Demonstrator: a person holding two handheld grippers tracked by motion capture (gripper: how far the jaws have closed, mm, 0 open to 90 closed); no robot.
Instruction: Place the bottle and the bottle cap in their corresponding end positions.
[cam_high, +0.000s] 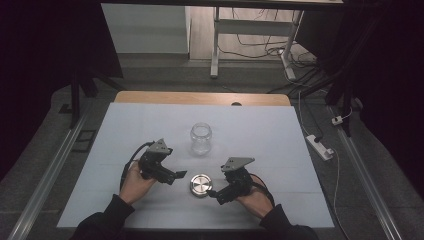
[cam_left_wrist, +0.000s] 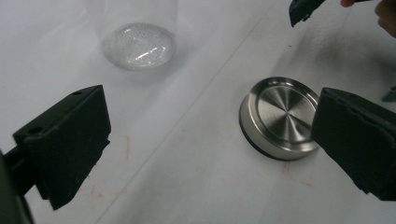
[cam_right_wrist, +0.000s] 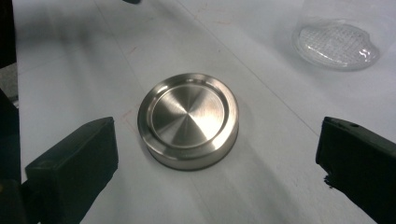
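A round brushed-steel lid (cam_high: 200, 184) lies flat on the white table cover, near the front middle. Behind it stands an empty clear glass jar (cam_high: 200, 138), upright and without a lid. My left gripper (cam_high: 178, 176) is open just left of the lid, its jaws pointing right at it. My right gripper (cam_high: 214, 195) is open just right of the lid and slightly nearer the front. In the left gripper view the lid (cam_left_wrist: 280, 116) lies by the right jaw, the jar base (cam_left_wrist: 138, 45) beyond. In the right gripper view the lid (cam_right_wrist: 188, 119) sits between the jaws, the jar base (cam_right_wrist: 337, 45) at the upper right.
The white cover (cam_high: 130, 130) spreads over a wooden table whose far edge (cam_high: 200, 97) shows bare. Faint red marks dot the cover near the lid. On the floor to the right lies a white power strip (cam_high: 320, 147) with cables. A desk frame (cam_high: 216, 45) stands beyond.
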